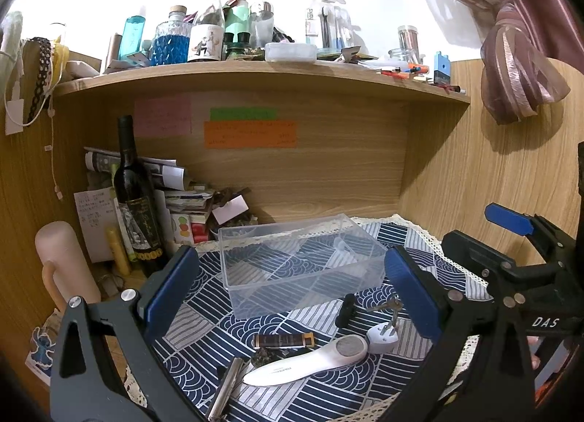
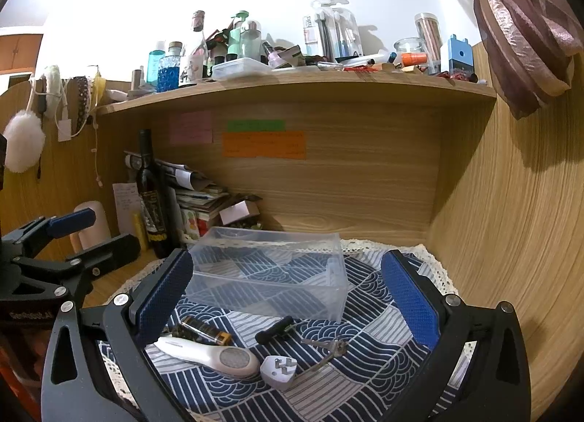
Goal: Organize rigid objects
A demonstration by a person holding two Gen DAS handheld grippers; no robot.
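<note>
Two claws hang over the surface, both released and holding nothing: the left claw (image 1: 292, 298) and the right claw (image 2: 288, 298). Far from them sits a clear box (image 2: 270, 272) on a blue patterned cloth (image 2: 368, 334). Near the claws lie a white scrubber (image 2: 215, 356), a white plug (image 2: 279, 371), some keys (image 2: 328, 347), a black stick (image 2: 273, 329) and a brown tube (image 2: 206, 330), all outside the box.

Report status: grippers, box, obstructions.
Left gripper open, right gripper open, both empty. Clear plastic box empty. White plug, keys loose in front.
</note>
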